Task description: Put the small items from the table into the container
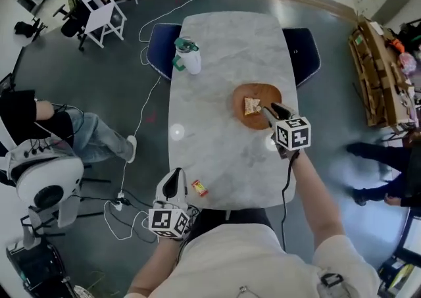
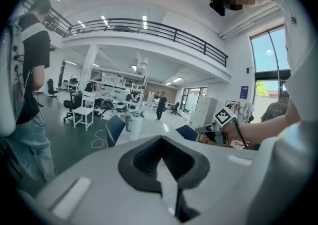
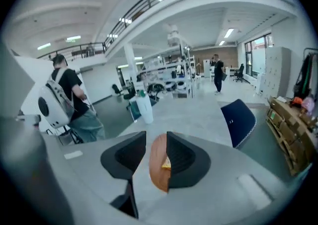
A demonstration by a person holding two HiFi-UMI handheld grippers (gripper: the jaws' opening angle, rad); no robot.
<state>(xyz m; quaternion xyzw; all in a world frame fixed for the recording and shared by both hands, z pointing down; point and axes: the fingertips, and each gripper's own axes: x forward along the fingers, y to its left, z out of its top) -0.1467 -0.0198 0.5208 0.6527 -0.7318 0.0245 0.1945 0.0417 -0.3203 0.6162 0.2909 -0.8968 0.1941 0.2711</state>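
Hard to make out: small red-and-yellow item (image 1: 199, 188), too small to identify; tan item (image 1: 250, 105), half hidden by a jaw in the right gripper view.
Right gripper (image 1: 268, 108): tilted down above the wooden container (image 1: 247, 123) that holds the tan item; jaws spread, empty.
Left gripper (image 1: 174, 175): at the table's near edge, just beside the red-and-yellow item; jaws pressed together, empty.
Surface: marble table (image 1: 217, 33); 1 white bottle (image 1: 188, 58) near the far end.
Room: open office, grey floor.

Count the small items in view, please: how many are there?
2. A tan packet lies in the brown container; a red item lies on the table beside the left gripper. The right gripper may hide more.
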